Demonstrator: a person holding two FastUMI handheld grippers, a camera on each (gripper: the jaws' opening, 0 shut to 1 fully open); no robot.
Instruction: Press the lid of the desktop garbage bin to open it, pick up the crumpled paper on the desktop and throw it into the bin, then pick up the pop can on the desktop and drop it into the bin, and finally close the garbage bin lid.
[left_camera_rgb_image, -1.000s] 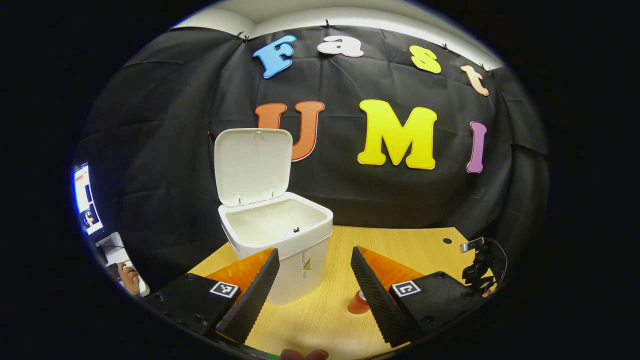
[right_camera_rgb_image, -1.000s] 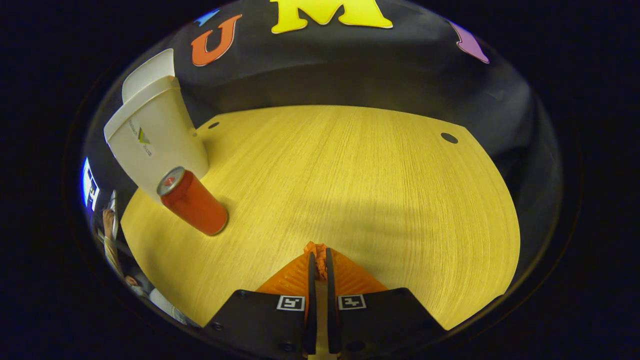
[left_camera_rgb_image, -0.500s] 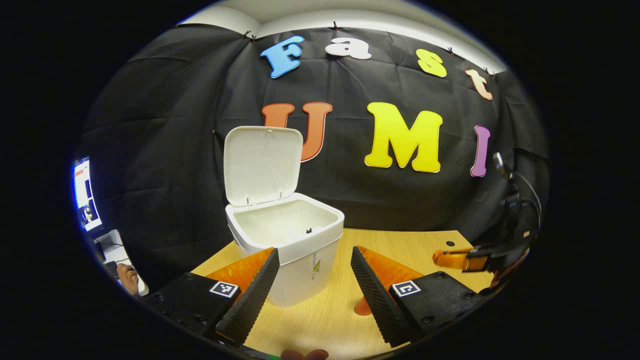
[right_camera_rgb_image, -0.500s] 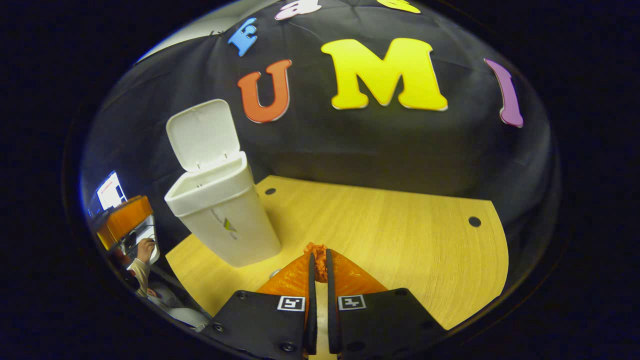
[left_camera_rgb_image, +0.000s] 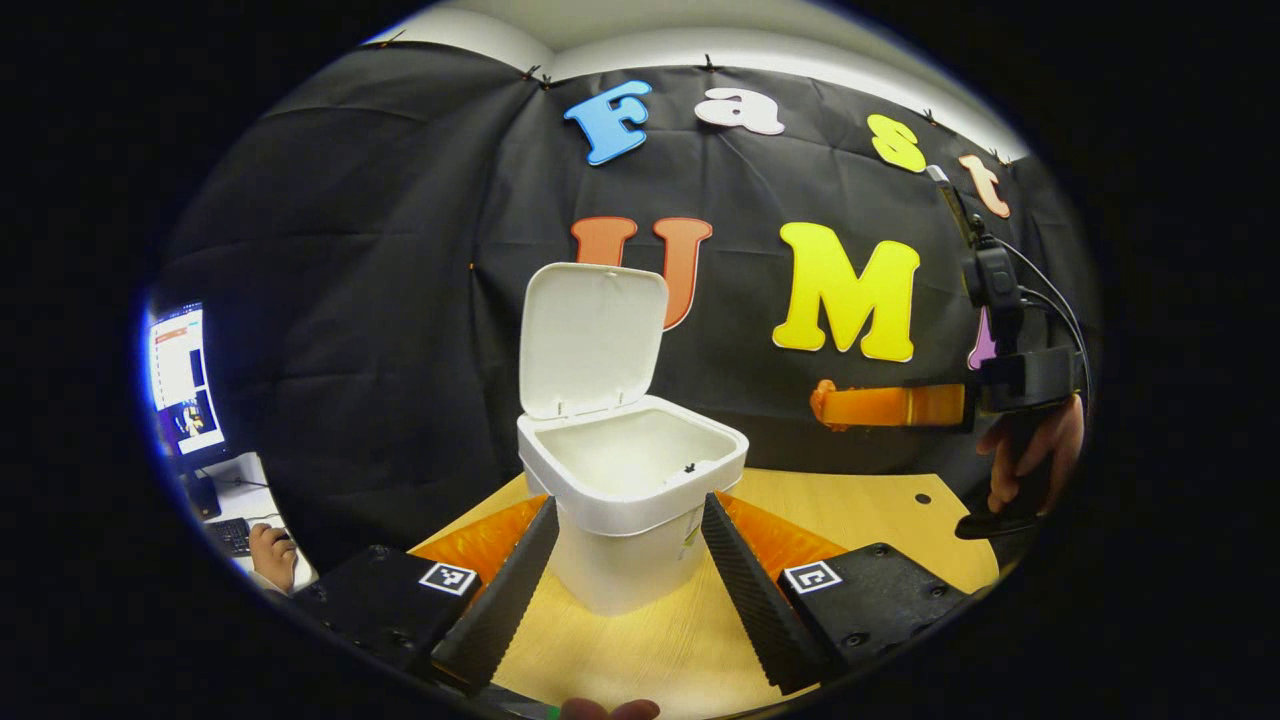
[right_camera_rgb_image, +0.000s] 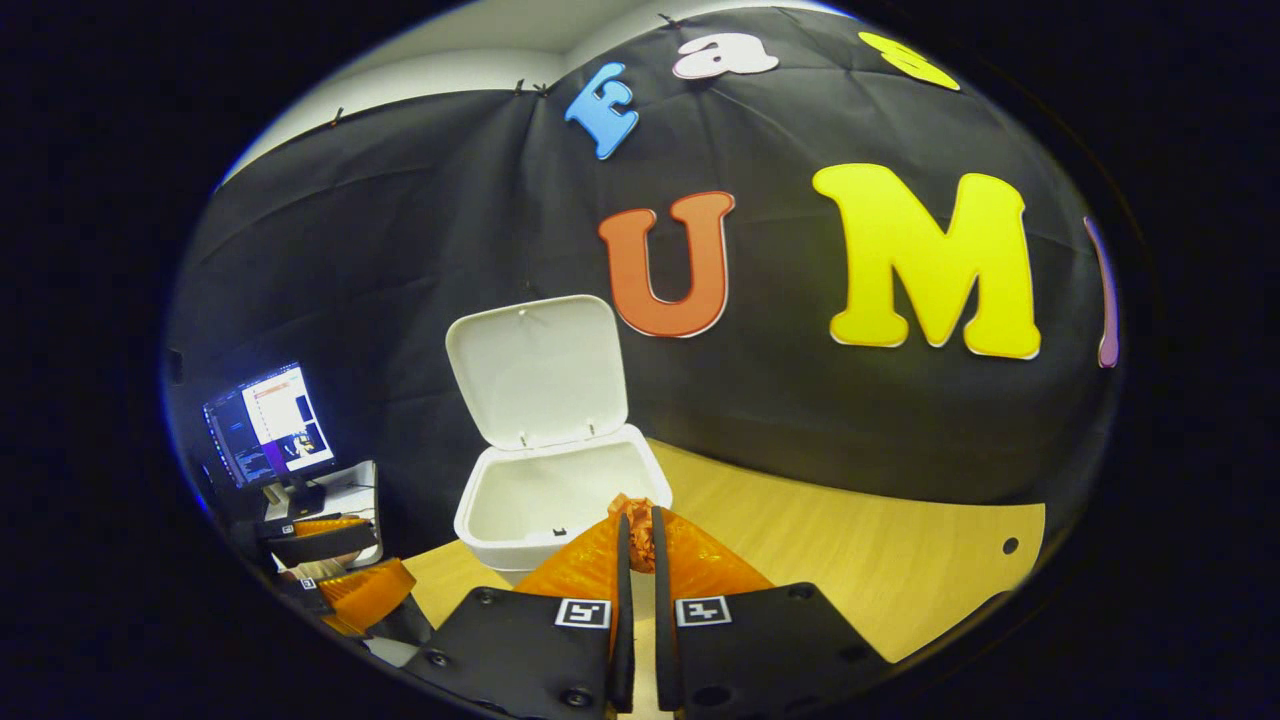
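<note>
The white garbage bin stands on the wooden desk with its lid swung upright. My left gripper is open, and the bin sits just beyond its fingers. To the bin's right and above rim height my right gripper hangs in the air, held level and pointing at the bin. In the right gripper view my right gripper is shut on a small crumpled orange wad of paper, close to the bin's rim and open lid. My open left gripper is low at the left.
A lit monitor stands off the desk's left side, with a person's hand at a keyboard below it. Another hand holds the right gripper. The desk runs right of the bin to a cable hole.
My right gripper rose from low over the desk to above the bin's rim, still shut, and came close to the bin. The red can passed out of sight. The left gripper's view swung to centre the bin.
</note>
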